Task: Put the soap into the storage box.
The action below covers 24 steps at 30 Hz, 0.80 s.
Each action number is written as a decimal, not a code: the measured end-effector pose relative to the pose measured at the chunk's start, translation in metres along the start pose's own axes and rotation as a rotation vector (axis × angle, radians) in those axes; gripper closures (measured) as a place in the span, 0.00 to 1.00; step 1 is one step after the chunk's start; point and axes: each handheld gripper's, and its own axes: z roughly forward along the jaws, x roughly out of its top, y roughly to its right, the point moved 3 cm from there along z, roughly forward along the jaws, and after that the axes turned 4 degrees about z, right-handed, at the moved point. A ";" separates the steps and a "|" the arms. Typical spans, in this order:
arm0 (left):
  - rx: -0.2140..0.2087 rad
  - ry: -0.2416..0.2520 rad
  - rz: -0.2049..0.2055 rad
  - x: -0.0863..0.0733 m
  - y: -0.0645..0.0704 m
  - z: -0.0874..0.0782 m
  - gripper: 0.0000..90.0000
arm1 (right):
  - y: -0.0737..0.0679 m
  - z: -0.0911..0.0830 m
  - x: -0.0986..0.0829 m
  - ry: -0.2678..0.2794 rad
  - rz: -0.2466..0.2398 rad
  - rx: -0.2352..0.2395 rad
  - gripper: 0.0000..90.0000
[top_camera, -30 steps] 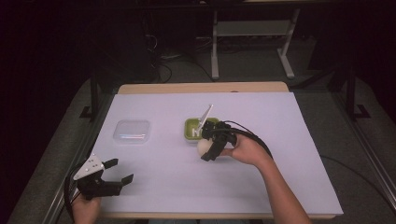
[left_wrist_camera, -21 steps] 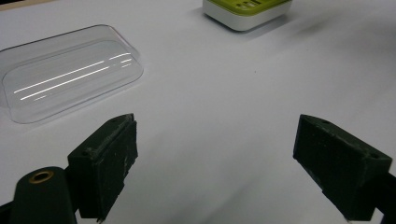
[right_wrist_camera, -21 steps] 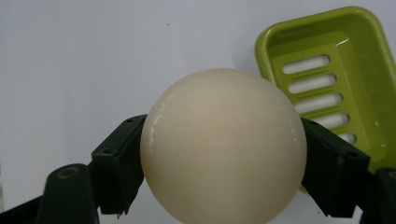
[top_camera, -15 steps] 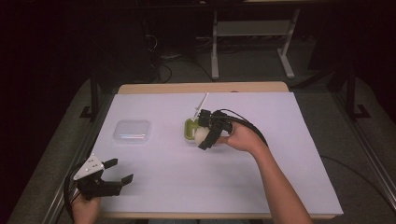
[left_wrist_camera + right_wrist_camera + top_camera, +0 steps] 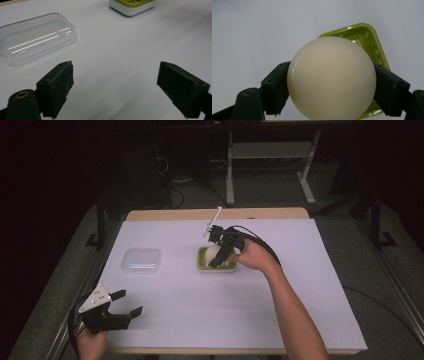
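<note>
The right tongs [image 5: 218,256] have carried the cream-white ball [image 5: 331,78] from the table surface just ahead of the green dish [image 5: 217,266] up and over it: a second ago the ball sat low and slightly to the near-left of the dish, half a second ago it was drawing level with the dish's left rim, and now it hangs directly above the dish's hollow. In the right gripper view the jaws are clenched on the ball at its widest part, one pad pressed to each side, and the lime-green inside of the dish [image 5: 367,42] shows behind and beneath it, so the ball is held over the tray rather than resting in it; whether it touches the bottom cannot be told. That suggests the carry is nearly done and what remains is probably to lower the ball and let go. The left tongs [image 5: 117,312] have not moved in that time; they rest at the near-left corner of the white table cover [image 5: 170,315], jaws spread wide and grasping nothing. Ahead of them and a little to the left lies the clear plastic lid [image 5: 37,37], flat on the cover and well apart from the dish [image 5: 132,6], which lies farther ahead to their right. No brand, label or writing can be read on the ball, dish, lid or tongs.
</note>
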 end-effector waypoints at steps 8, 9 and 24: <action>-0.002 -0.008 0.006 0.000 0.001 0.000 0.14 | 0.018 0.014 -0.002 -0.009 0.062 -0.009 0.25; -0.003 -0.007 0.005 0.000 0.001 0.000 0.14 | 0.019 0.016 -0.002 -0.009 0.066 -0.011 0.25; -0.006 -0.002 0.009 0.000 0.001 0.002 0.14 | 0.027 0.032 0.001 -0.028 0.115 -0.020 0.25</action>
